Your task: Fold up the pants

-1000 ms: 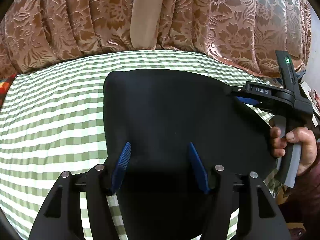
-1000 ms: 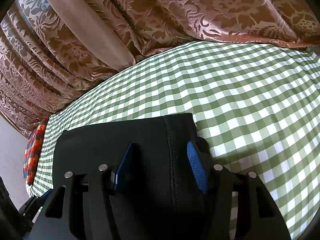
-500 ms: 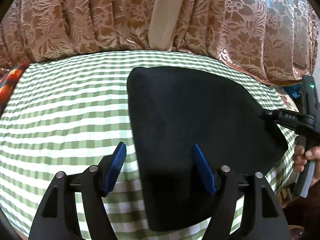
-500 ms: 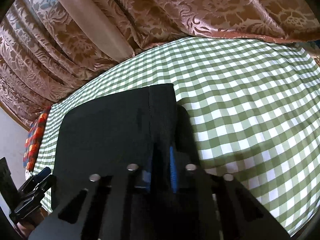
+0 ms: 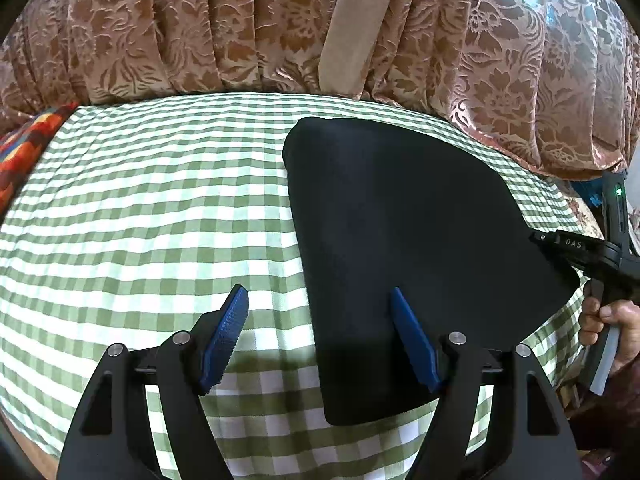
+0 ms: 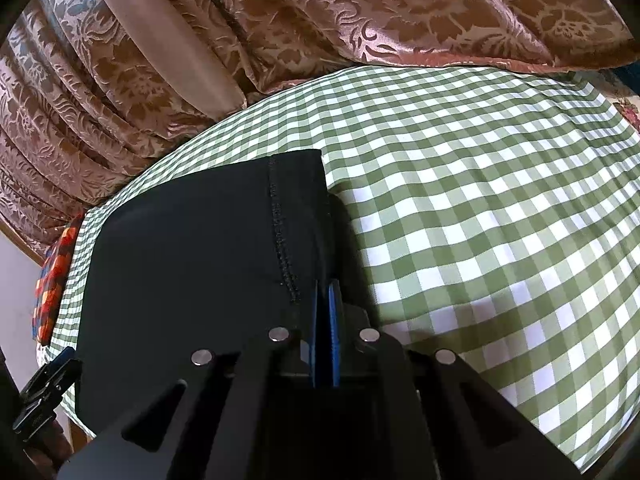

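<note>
Surface: a cloth in green and white checks, lit in patches by sun.
Pants: black pants, folded into a flat, smooth slab, lie on the cloth right of centre in the left view; a stitched seam runs along the slab near its right edge in the right view.
Left claw: the left claw is open, its jaws having just been widening. Its left blue pad hangs over bare cloth; its right one is over the near left part of the pants. The pads press on nothing.
Right claw: the right claw is closed, blue pads together, at the near right edge of the pants; whether cloth is pinched between them cannot be told.
Hand: a hand holds the right claw's handle at the far right of the left view.
Backdrop: a brown flowered curtain hangs behind the far edge.
Far left: a red and orange patterned fabric shows at the cloth's edge.
</note>
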`<state>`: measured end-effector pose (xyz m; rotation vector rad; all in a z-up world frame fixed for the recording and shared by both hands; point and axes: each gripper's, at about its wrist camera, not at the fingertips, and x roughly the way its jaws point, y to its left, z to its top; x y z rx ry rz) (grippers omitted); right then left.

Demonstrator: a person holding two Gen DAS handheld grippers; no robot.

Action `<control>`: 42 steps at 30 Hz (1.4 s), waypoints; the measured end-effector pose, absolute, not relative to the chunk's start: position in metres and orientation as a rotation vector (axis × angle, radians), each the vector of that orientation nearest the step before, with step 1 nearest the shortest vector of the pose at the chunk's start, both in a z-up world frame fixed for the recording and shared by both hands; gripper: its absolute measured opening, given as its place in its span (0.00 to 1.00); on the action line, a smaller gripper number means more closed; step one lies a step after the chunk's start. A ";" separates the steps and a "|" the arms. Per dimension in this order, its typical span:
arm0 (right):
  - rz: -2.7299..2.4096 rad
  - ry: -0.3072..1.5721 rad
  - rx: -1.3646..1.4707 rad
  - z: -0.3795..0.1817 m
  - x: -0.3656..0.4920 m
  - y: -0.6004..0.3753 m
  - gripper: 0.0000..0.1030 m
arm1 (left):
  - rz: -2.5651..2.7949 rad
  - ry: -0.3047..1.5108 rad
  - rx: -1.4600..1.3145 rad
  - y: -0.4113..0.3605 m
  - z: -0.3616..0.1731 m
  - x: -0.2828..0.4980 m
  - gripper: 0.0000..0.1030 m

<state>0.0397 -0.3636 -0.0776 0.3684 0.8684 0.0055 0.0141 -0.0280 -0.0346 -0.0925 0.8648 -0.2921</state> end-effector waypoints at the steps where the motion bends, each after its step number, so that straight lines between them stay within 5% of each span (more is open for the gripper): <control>1: 0.007 0.872 0.371 -0.077 0.039 -0.364 0.05 | -0.303 0.867 -0.107 -0.026 -0.035 0.015 0.70; 4: 0.017 0.881 0.376 -0.071 0.039 -0.365 0.09 | -0.329 0.874 -0.162 -0.014 -0.038 0.016 0.73; 6: 0.017 0.871 0.383 -0.066 0.037 -0.369 0.21 | -0.360 0.884 -0.214 -0.003 -0.041 0.019 0.73; 8: 0.079 0.866 0.452 -0.063 0.034 -0.379 0.57 | -0.373 0.892 -0.262 0.008 -0.043 0.022 0.73; 14: 0.259 0.881 0.601 -0.068 0.037 -0.400 0.78 | -0.523 0.914 -0.497 0.036 -0.049 0.048 0.73; 22: 0.448 1.024 0.723 -0.111 0.073 -0.410 0.79 | -0.705 1.024 -0.706 0.016 -0.073 0.094 0.73; 25: 0.484 1.033 0.669 -0.115 0.075 -0.400 0.67 | -0.753 1.100 -0.649 -0.007 -0.086 0.097 0.73; 29: 0.495 1.011 0.640 -0.106 0.070 -0.395 0.46 | -0.799 1.034 -0.637 -0.012 -0.079 0.091 0.39; 32: 0.504 0.966 0.538 -0.073 0.069 -0.379 0.41 | -0.827 0.949 -0.624 -0.009 -0.059 0.081 0.26; 42: 0.564 0.835 0.473 -0.027 0.164 -0.341 0.41 | -0.824 0.739 -0.456 0.006 0.018 0.135 0.26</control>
